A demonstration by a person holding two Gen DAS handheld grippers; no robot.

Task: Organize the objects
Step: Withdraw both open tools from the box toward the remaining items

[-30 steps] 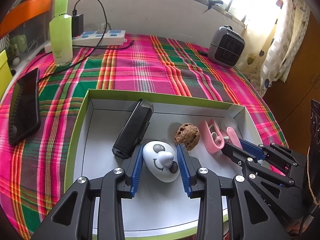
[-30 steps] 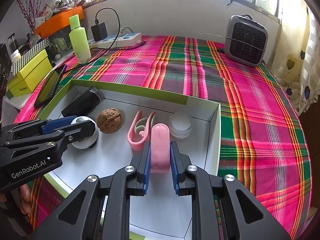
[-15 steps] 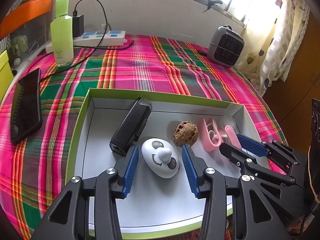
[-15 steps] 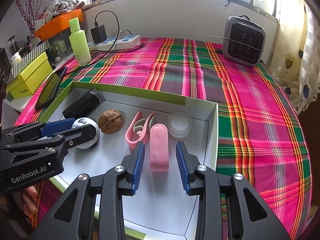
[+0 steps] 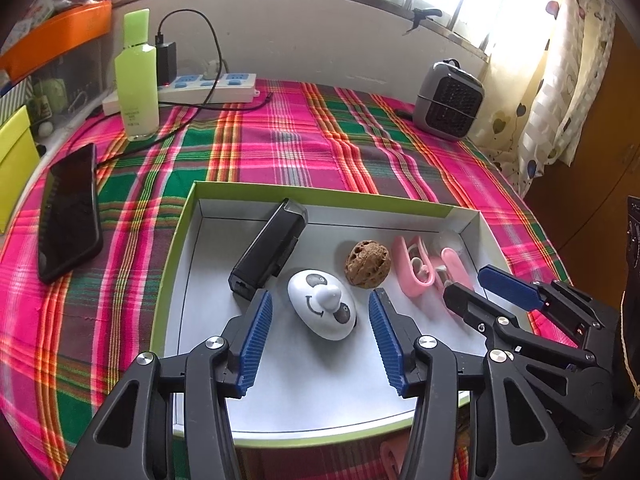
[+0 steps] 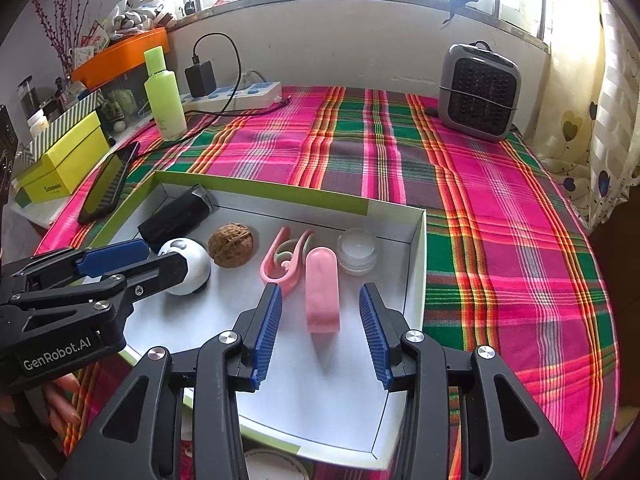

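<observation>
Here, ribbed blue left tongs (image 5: 320, 334) gape around the glossy egg-shaped toy (image 5: 322, 310).

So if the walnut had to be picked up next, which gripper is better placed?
Probably left. The left gripper is open with the walnut just ahead of its right fingertip; the right gripper straddles the pink case, farther away.

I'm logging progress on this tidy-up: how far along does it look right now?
Done: the black case, white smiley toy, walnut, pink clip, pink tube and clear jar all lie inside the box. In hand: nothing; the left gripper and right gripper are both open. Left: possibly the phone and green bottle, which sit outside the box.
</observation>
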